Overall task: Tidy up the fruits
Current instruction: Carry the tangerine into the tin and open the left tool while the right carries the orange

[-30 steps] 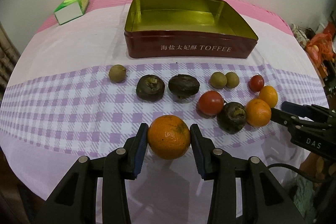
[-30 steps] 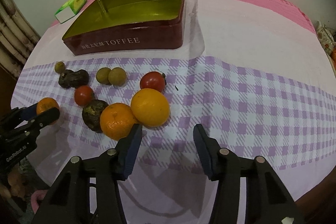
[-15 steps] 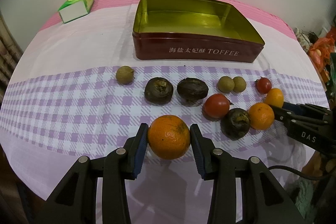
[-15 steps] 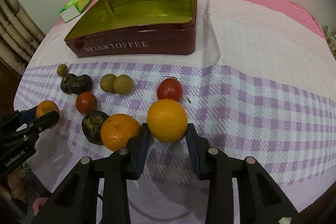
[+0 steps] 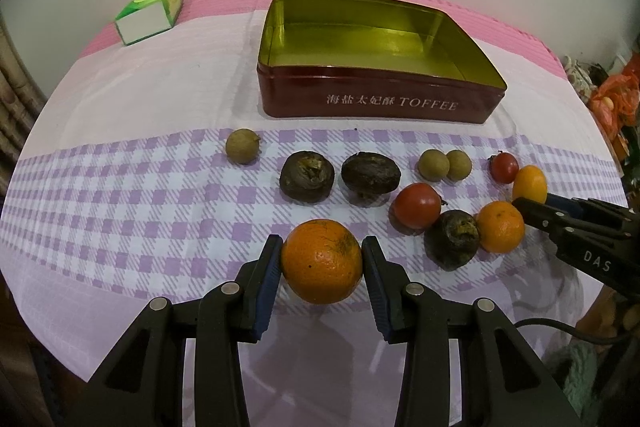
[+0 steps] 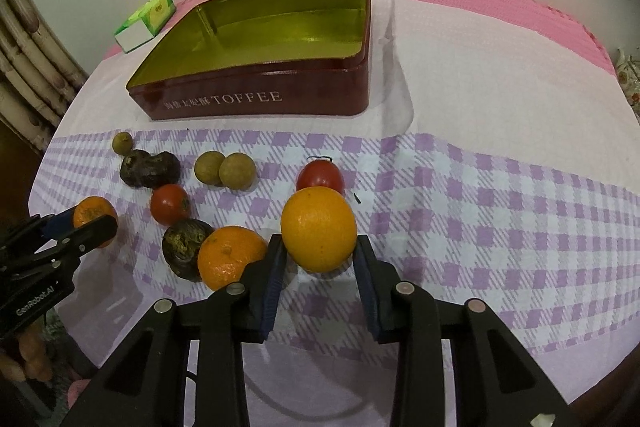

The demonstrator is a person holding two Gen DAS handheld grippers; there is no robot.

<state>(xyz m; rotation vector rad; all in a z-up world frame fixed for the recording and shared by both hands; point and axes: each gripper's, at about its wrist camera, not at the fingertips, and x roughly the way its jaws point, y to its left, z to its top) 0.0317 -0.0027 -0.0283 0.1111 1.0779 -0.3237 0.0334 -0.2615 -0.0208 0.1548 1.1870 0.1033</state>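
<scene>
the toffee tin point(image 5: 376, 103) is empty, so nothing is sorted yet. left gripper point(image 5: 322, 263) has its jaws clamped on an orange point(image 5: 322, 261); right gripper point(image 6: 319, 251) has its jaws clamped on a yellow-orange fruit point(image 6: 319, 229). the other fruits lie on the worktop point(image 5: 120, 187).

A toffee tin point(image 5: 380, 103) of metal, glossy dark red outside, shiny gold inside. A thin woven cloth point(image 5: 120, 187) covers the counter, matt, printed in purple checks with pink stripes at the far edge. A small green and white carton point(image 5: 150, 13) looks like matt cardboard. The oranges point(image 5: 322, 261) point(image 6: 319, 229) have dimpled, faintly glossy peel. The tomatoes point(image 5: 417, 205) are smooth and shiny. The dark fruits point(image 5: 307, 177) are wrinkled, rough and dull. The longans point(image 5: 242, 146) have dry, matt tan skin. Both grippers' fingers point(image 5: 268, 279) point(image 6: 276, 275) are matt black plastic with blue rubbery pads and bright metal pins
</scene>
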